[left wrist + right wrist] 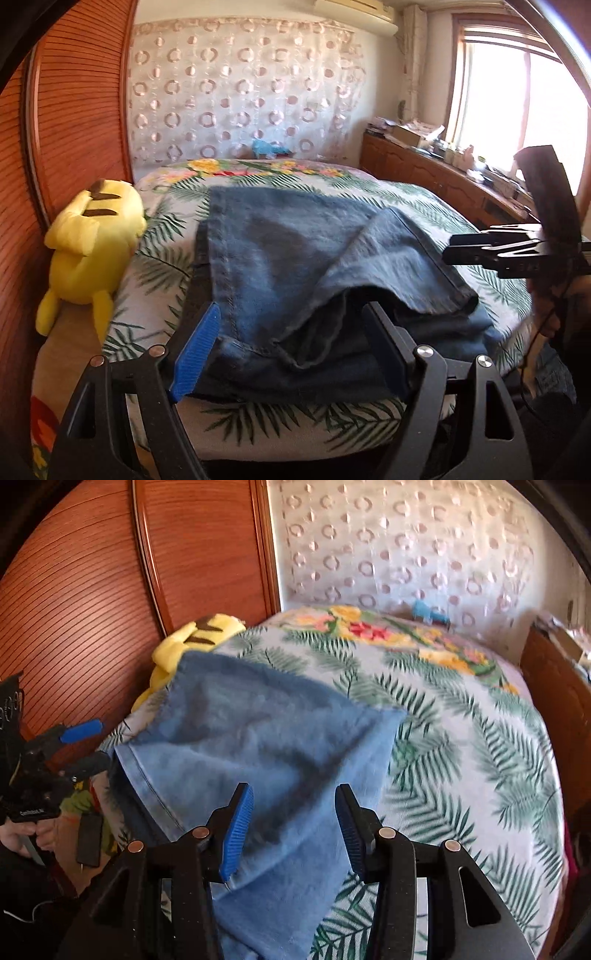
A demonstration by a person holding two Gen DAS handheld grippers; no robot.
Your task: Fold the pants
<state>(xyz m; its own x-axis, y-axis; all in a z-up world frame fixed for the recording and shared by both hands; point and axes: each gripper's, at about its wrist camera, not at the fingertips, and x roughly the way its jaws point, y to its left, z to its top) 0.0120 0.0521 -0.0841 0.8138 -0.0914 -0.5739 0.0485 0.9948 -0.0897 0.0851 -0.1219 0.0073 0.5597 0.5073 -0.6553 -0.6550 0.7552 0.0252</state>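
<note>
Left wrist view: one pair of blue denim pants (295,258) lies partly folded on the bed (155,258), between two spread grippers.

One yellow plush toy (92,243) lies at the bed's left edge by the wooden wardrobe (74,110); one small blue item (267,147) sits at the far end, too small to identify. The left gripper (291,350) is released, its jaws standing wide on either side of the pants' near end, not pressing on the cloth. The right gripper (293,830) is also released, its blue pads (236,830) parted above the denim, gripping nothing. A hand (26,836) holds the left gripper's handle.
</note>
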